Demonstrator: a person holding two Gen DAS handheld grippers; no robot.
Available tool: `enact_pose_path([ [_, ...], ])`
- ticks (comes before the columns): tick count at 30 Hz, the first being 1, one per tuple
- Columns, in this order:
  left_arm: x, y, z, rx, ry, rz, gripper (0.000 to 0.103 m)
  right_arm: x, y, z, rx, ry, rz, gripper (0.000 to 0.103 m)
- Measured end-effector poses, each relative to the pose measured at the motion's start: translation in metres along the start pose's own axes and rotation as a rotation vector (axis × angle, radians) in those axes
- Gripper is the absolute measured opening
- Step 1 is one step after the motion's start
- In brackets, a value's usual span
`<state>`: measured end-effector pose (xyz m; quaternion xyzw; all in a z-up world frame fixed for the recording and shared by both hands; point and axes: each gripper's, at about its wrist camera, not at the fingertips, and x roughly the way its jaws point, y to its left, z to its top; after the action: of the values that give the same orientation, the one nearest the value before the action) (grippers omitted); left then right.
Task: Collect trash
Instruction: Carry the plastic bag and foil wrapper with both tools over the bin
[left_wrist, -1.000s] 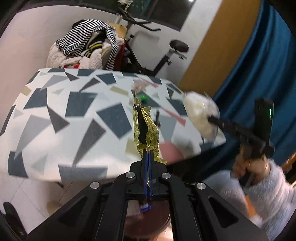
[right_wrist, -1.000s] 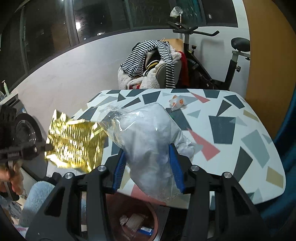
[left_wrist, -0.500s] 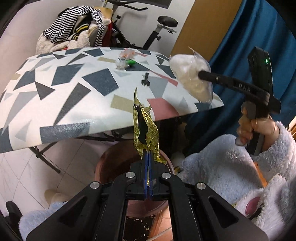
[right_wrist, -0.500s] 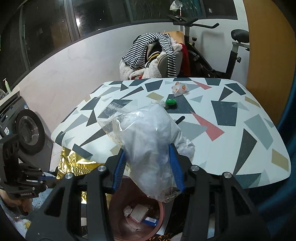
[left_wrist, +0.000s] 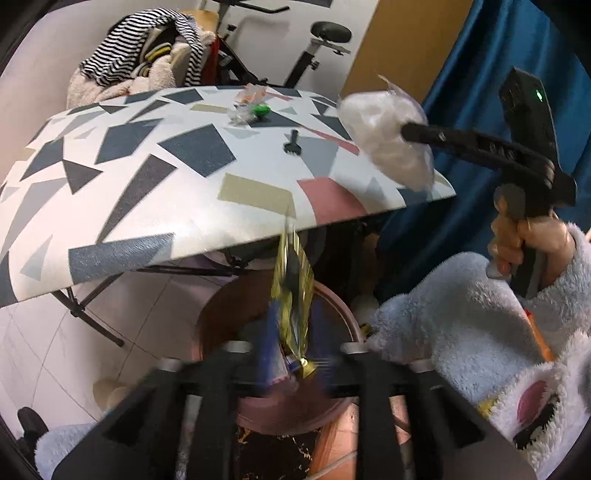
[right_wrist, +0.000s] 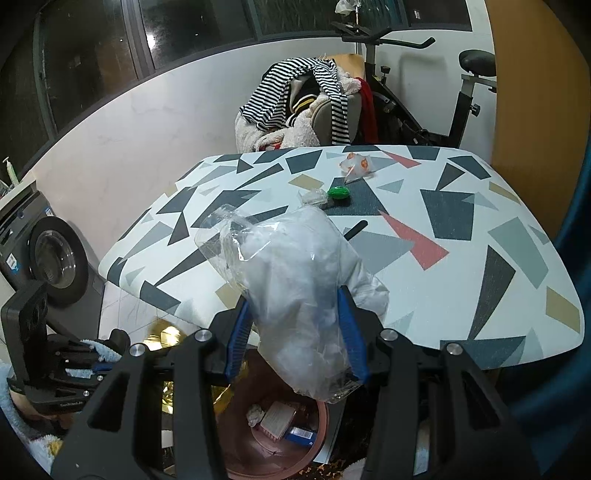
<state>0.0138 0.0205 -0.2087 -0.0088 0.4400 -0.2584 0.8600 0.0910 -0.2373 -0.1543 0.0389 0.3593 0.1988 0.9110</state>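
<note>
My left gripper (left_wrist: 295, 339) stands open over the brown trash bin (left_wrist: 218, 310), blurred by motion. The gold foil wrapper (left_wrist: 291, 291) hangs loose between the spread fingers, above the bin. My right gripper (right_wrist: 295, 325) is shut on a clear plastic bag of white stuffing (right_wrist: 295, 266) and holds it over the table's near edge, above the bin (right_wrist: 295, 454). The bag also shows in the left wrist view (left_wrist: 388, 140). Trash lies in the bin: crumpled paper, a card, a blue packet.
On the patterned table (right_wrist: 461, 236) lie a green cap (right_wrist: 339, 192), a clear wrapper (right_wrist: 314, 196), an orange-white wrapper (right_wrist: 354, 164) and a black fork (left_wrist: 291, 146). A clothes-piled chair, exercise bike, washing machine (right_wrist: 48, 254) and blue curtain (left_wrist: 480, 92) surround it.
My left gripper has opened and let go of the gold wrapper over the bin. The right gripper still holds the bag, a little nearer the table.
</note>
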Motion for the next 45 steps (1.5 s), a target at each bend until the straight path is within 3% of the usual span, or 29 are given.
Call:
enact_pose_path([
  [1, -0.002, 0.001, 0.002, -0.012, -0.022, 0.008, 0.053, 0.000, 0.000, -0.001, 0.001, 0.001, 0.000, 0.047],
  [3, -0.007, 0.004, 0.006, -0.035, -0.054, 0.010, 0.058, -0.001, 0.000, -0.002, 0.002, 0.001, 0.000, 0.047],
  [7, -0.021, 0.008, 0.017, -0.059, -0.129, 0.052, 0.080, -0.001, 0.000, -0.002, 0.002, 0.002, 0.000, 0.047],
  [13, -0.045, 0.006, 0.027, -0.052, -0.213, 0.127, 0.095, -0.006, 0.002, -0.009, -0.004, 0.010, 0.000, 0.047],
  [23, -0.067, 0.004, 0.030, -0.050, -0.261, 0.221, 0.097, -0.002, 0.018, -0.032, -0.037, 0.071, 0.010, 0.047],
  [29, -0.073, 0.006, 0.025, -0.058, -0.271, 0.243, 0.097, 0.008, 0.030, -0.049, -0.067, 0.116, 0.016, 0.047],
  [36, -0.072, 0.013, 0.023, -0.075, -0.268, 0.255, 0.097, 0.032, 0.051, -0.076, -0.106, 0.230, 0.065, 0.047],
  [45, -0.068, 0.024, 0.022, -0.107, -0.261, 0.258, 0.097, 0.055, 0.067, -0.088, -0.130, 0.294, 0.079, 0.049],
])
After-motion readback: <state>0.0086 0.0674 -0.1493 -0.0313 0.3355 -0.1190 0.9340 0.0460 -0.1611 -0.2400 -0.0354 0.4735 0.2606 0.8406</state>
